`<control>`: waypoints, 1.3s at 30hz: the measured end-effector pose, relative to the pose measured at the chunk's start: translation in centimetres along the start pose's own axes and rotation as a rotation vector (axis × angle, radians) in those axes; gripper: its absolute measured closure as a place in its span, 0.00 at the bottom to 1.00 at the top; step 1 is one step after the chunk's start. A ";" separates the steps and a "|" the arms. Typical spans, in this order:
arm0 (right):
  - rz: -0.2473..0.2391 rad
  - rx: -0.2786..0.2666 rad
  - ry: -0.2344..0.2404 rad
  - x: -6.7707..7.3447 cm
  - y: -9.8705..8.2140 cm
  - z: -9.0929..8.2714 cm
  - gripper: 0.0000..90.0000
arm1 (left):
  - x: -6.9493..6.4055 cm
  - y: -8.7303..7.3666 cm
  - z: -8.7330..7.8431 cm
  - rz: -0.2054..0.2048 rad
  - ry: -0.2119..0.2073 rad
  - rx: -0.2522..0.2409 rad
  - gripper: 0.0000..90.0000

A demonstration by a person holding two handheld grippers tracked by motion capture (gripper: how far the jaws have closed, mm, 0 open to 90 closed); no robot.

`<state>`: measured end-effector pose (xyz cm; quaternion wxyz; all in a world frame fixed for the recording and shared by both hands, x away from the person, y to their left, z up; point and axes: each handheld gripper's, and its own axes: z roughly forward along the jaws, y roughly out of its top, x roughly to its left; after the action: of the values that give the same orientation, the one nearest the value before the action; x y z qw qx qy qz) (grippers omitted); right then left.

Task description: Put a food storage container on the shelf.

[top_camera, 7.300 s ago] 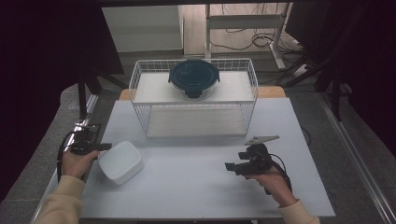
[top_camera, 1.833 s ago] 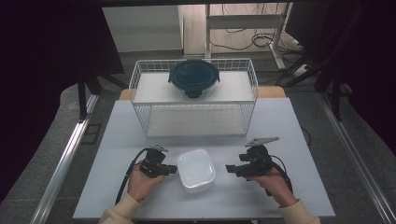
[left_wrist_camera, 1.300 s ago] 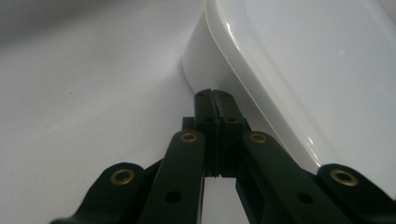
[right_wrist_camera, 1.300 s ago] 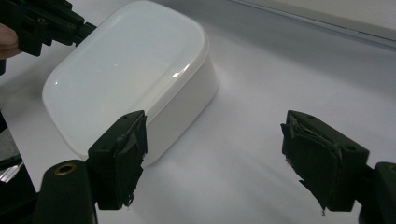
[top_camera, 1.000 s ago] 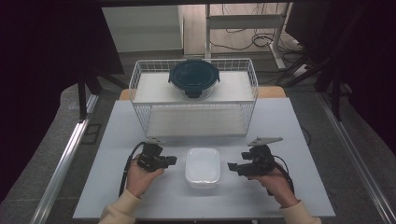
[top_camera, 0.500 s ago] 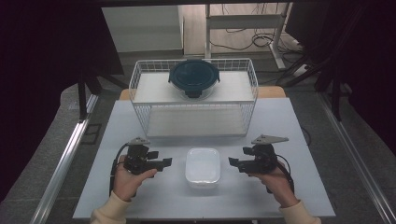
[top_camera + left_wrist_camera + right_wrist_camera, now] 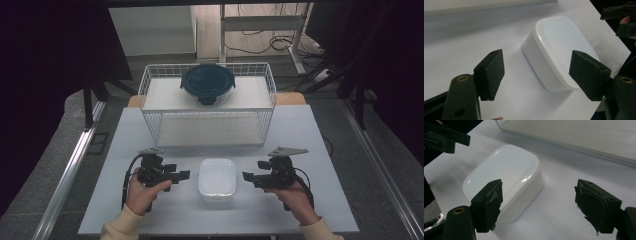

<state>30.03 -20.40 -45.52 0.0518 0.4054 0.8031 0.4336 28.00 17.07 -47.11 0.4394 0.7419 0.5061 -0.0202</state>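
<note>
A white lidded rectangular container (image 7: 217, 178) rests on the white table (image 7: 150, 215), midway between both hands. My left gripper (image 7: 182, 175) sits just left of it, pointing at it. Its jaws have just been opening and nothing is between them. In the left gripper view the open gripper (image 7: 539, 72) frames the container (image 7: 559, 45), which lies ahead and apart from the pads. My right gripper (image 7: 246, 176) waits open just right of the container. In the right gripper view the gripper (image 7: 542, 203) has the container (image 7: 504, 175) ahead to its left, untouched.
A white wire basket rack (image 7: 207, 125) stands at the back of the table. On its top shelf sits a round dark-teal lidded bowl (image 7: 207, 82). The other hand's gripper appears far off in each gripper view: right gripper (image 7: 621, 20), left gripper (image 7: 446, 137).
The left gripper slid the white container from the table's left to its middle, let it go and opened, drawing back slightly left. The right gripper stayed put.
</note>
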 end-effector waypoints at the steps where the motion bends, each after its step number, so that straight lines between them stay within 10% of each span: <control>1: 0.001 0.001 0.003 0.1 0.0 0.0 0.24 | 0.1 0.0 0.1 -0.007 -0.012 0.002 0.31; 24: 0.172 0.065 0.127 0.7 -0.1 3.6 0.45 | 1.0 0.1 3.8 -0.146 -0.165 0.053 0.44; 27: 0.202 0.071 0.141 0.6 -0.4 4.2 0.49 | 1.8 -0.4 4.8 -0.211 -0.258 0.067 0.49; 39: 0.333 0.093 0.188 -0.1 -1.2 5.2 0.67 | 1.7 -0.5 5.4 -0.230 -0.276 0.069 0.75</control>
<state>31.62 -17.44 -49.61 -0.1146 0.4925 0.7453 0.4345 30.68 14.69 -51.57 0.4736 0.6840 0.5216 -0.1892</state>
